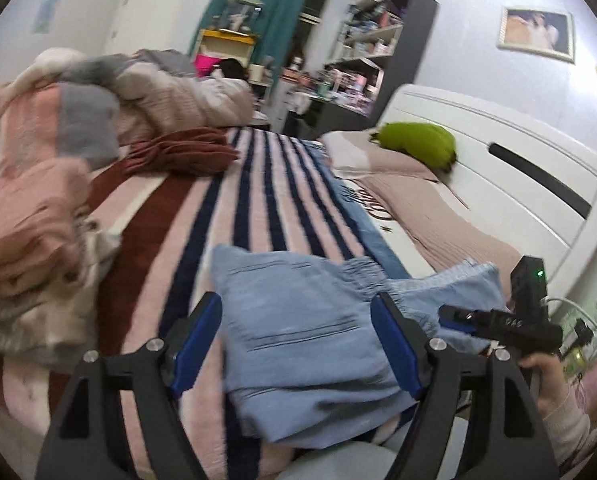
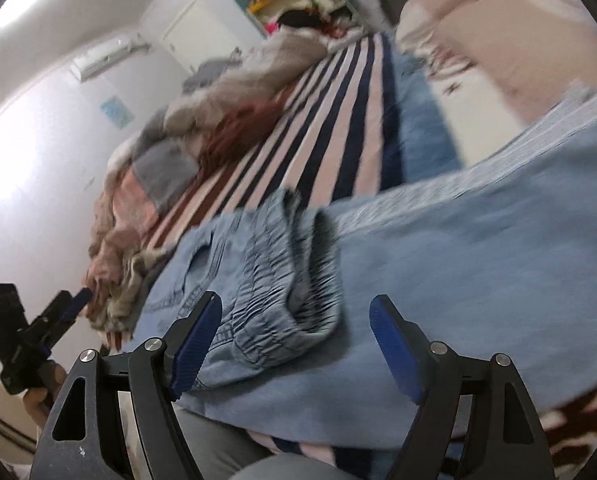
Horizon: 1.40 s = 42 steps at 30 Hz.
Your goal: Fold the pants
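Observation:
Light blue denim pants lie folded in a thick stack on the striped bedspread near the bed's front edge. In the right wrist view the pants fill the middle, with the gathered elastic waistband on top. My left gripper is open, its jaws standing either side of the stack just above it. My right gripper is open over the waistband, holding nothing. The right gripper also shows in the left wrist view, at the stack's right side. The left gripper shows in the right wrist view, at the left.
A heap of pink, grey and cream clothes lies on the left of the bed. A folded rust-red cloth lies further back. A pillow with a green plush toy sits by the white headboard. Shelves stand behind.

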### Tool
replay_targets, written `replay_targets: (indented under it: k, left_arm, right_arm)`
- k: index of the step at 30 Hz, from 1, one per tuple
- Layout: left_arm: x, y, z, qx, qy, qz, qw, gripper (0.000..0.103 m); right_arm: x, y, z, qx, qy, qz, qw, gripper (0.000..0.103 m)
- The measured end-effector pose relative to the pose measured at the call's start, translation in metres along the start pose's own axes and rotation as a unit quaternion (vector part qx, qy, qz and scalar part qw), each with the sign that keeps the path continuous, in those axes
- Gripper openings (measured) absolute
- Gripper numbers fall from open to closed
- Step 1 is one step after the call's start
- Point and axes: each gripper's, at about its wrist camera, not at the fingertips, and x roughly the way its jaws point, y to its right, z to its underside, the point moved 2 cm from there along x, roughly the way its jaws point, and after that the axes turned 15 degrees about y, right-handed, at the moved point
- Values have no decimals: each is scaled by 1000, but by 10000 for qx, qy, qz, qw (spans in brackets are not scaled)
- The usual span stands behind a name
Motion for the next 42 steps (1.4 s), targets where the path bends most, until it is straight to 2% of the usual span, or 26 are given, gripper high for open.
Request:
replay_targets:
  k: [3, 6, 8, 9, 10, 11, 14, 19, 25, 28, 29, 32, 33, 35, 36, 39, 42]
  left_arm:
    - [4, -16, 12, -154, -107, -99, 9998, 73]
    - [17, -23, 28, -387, -289, -34, 9988, 73]
    - [25, -23, 38, -438, -383, -32, 9983, 73]
    - [28, -22, 41, -458, -433, -28, 9980, 73]
    - [33, -22, 44, -472, -498, -27, 9976, 73]
    - [36, -21, 46, -473, -522, -11, 9975, 73]
    - [43, -15, 49, -442, -574, 92, 9973, 73]
    - [52, -10, 58, -379, -727, 4, 9966, 73]
    - [57, -6, 63, -350, -855, 70, 9957, 73]
    - [62, -2, 66, -306, -929, 74, 9952, 73]
    - [64, -1, 68, -245, -954, 42, 9951, 73]
    - [69, 1, 71, -166, -1027, -66, 9946, 73]
    - [68, 1, 70, -156, -1024, -69, 9946, 73]
    - [65, 1, 67, -161, -1007, -85, 9948, 73]
    - [64, 1, 66, -165, -997, -92, 9948, 73]
    - [59, 1, 61, -123, -917, -190, 9955, 73]
    - [56, 4, 55, -107, -805, -248, 9964, 74]
  right_arm:
    - [26, -4, 12, 30, -246, 11, 9997, 74]
    - [38, -5, 22, 32, -278, 145, 9995, 70]
    - [40, -6, 24, 7, -257, 177, 9995, 44]
    - [37, -9, 24, -202, -165, 301, 9992, 34]
    - [32, -10, 21, -314, -74, 349, 9989, 17]
    - [26, -10, 18, -336, 30, 319, 9989, 12]
    - [8, -6, 12, -91, 205, 175, 9996, 11]
    - [3, 4, 15, 250, 60, 89, 9996, 11]
    - [-13, 10, 14, 297, 373, 178, 9987, 6]
    - [-24, 17, 13, 196, 565, 480, 9971, 0]
    - [-28, 19, 12, 140, 660, 607, 9959, 1]
    - [-39, 37, 9, 588, 643, 436, 9952, 4]
    - [-43, 41, 7, 634, 665, 491, 9946, 9]
    - [-61, 53, 1, 556, 893, 859, 9907, 52]
    - [-72, 60, -2, 502, 1038, 1052, 9877, 56]
    - [-103, 82, -9, 360, 1326, 1589, 9777, 56]
    - [-139, 109, -11, 423, 1643, 2123, 9624, 65]
